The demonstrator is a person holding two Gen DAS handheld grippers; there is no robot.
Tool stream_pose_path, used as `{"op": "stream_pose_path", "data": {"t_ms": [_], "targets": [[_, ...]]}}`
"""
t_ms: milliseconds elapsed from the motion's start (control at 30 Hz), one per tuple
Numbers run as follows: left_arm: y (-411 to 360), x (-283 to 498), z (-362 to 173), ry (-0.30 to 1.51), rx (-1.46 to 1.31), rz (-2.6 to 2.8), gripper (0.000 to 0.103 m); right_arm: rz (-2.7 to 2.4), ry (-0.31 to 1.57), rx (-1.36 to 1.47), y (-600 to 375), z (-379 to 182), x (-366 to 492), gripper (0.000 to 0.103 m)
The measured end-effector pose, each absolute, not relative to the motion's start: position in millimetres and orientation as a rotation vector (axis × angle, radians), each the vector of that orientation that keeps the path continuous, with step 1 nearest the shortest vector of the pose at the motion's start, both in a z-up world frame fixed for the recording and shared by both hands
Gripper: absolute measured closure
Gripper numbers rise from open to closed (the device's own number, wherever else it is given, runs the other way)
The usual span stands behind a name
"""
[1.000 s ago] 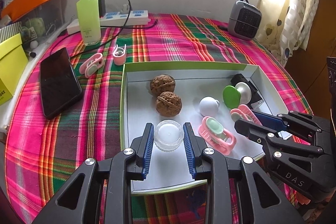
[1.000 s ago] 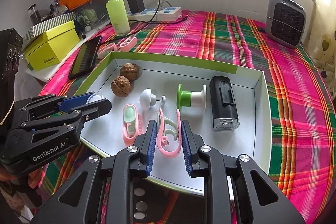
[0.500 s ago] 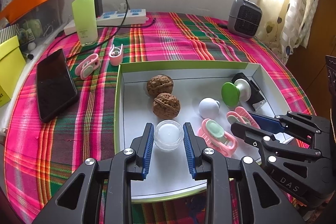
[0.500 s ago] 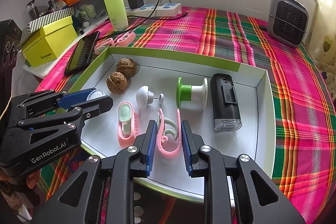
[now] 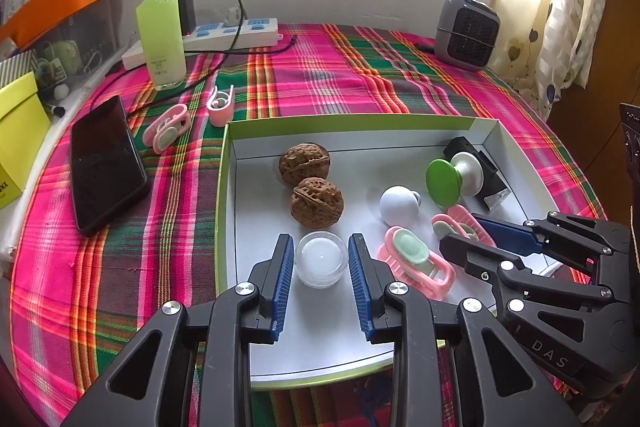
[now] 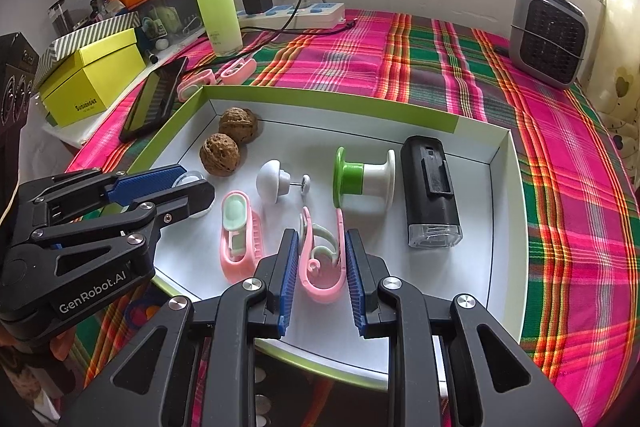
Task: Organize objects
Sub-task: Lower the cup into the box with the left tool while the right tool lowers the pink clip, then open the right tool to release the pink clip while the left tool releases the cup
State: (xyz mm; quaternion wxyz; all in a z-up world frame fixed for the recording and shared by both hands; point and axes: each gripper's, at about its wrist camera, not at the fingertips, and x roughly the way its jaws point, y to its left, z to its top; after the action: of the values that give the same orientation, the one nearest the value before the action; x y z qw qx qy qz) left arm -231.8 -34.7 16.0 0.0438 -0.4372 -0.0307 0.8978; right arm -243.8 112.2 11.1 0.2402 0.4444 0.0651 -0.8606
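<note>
Left gripper (image 5: 320,261) is sitting jaws-narrow around the cup (image 5: 321,258), a small clear one with white inside. Its pads look to be touching or just off the cup's sides; can't tell if it's truly clamped. The cup is standing upright on the tray (image 5: 392,121) floor near the tray's left wall, dead centre between the fingers, so nothing needs lining up on that side.

Right gripper (image 6: 320,267) is straddling the clip (image 6: 323,259), a pink one, also jaws-narrow, with pads right against its two outer arms. Looks like a grip, but it's lying on the tray floor, not lifted. The clip's long axis is running straight along the fingers, closed loop toward the near tray edge, open ends pointing toward the far edge. That's the key relation: jaws are closing across the short axis, so the squeeze is pressing the two arms together.

Each claw is already on its own item; left is nearer the cup, right nearer the clip, and they're not crossing.

Neighbours:
- two walnuts (image 5: 316,201) just beyond the cup
- second clip (image 6: 240,239) lying between the grippers
- two more clips (image 5: 168,125) on the cloth, outside the tray's far-left corner

Judging that the lift is coming next. Risk: the cup slipping in the pads.
</note>
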Motion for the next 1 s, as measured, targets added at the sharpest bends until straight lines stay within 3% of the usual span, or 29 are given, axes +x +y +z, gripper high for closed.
{"op": "stream_pose_path", "data": {"t_ms": [600,733,1000], "targets": [[-35.5,-231.0,14.9,-0.084,-1.343,2.751,0.075,-2.356,0.165,1.213,112.5,10.9,-242.4,0.078],[-35.3,-230.2,14.7,-0.091,-1.344,2.746,0.073,-2.36,0.153,1.215,113.5,11.3,-242.0,0.07],[-34.0,-226.8,17.0,-0.083,-1.349,2.75,0.07,-2.371,0.149,1.214,114.6,13.0,-239.5,0.069]]}}
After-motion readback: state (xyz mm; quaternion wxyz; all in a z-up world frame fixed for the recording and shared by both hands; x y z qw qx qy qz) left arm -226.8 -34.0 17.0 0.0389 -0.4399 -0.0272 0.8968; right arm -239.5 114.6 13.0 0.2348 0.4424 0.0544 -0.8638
